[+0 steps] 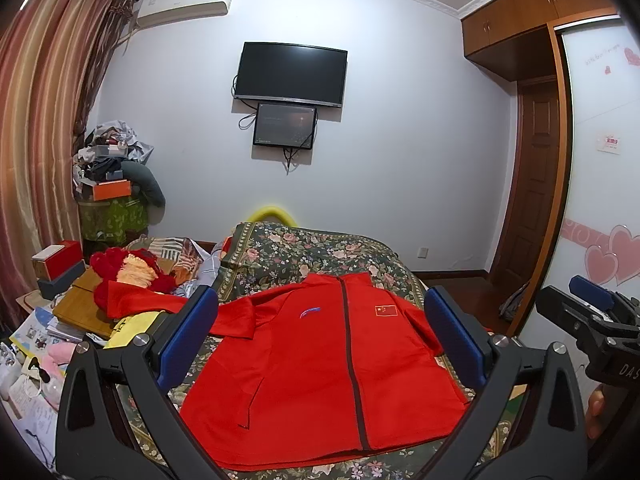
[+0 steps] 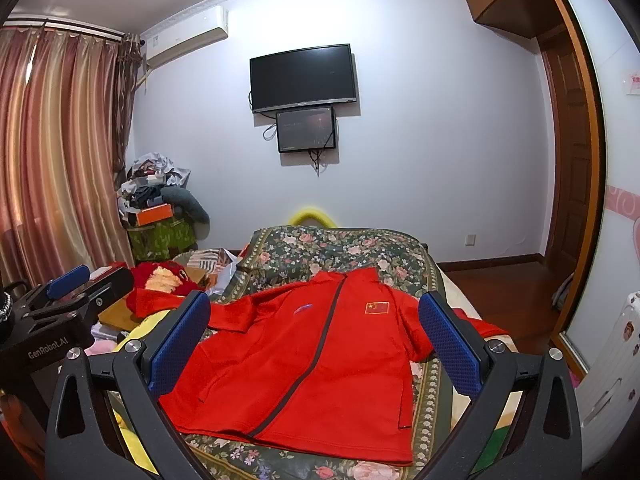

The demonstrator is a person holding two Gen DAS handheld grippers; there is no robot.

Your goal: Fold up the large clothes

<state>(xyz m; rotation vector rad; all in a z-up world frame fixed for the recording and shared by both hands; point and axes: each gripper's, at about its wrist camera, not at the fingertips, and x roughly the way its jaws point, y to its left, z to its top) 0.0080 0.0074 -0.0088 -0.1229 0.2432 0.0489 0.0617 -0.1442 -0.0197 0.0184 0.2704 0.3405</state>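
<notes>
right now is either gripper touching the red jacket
Apart. Both wrist views show the left gripper and right gripper open, raised above the jacket spread on the bed, gripping nothing.

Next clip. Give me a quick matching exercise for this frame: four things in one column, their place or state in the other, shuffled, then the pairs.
Things:
1. red jacket
2. television
3. air conditioner
4. left hand-held gripper

Place or state:
A. mounted high on the wall, beside the curtain
B. open, holding nothing
C. spread flat on the floral bedspread, zipped up
D. on the wall above a smaller screen

Pairs: 1-C, 2-D, 3-A, 4-B
</notes>
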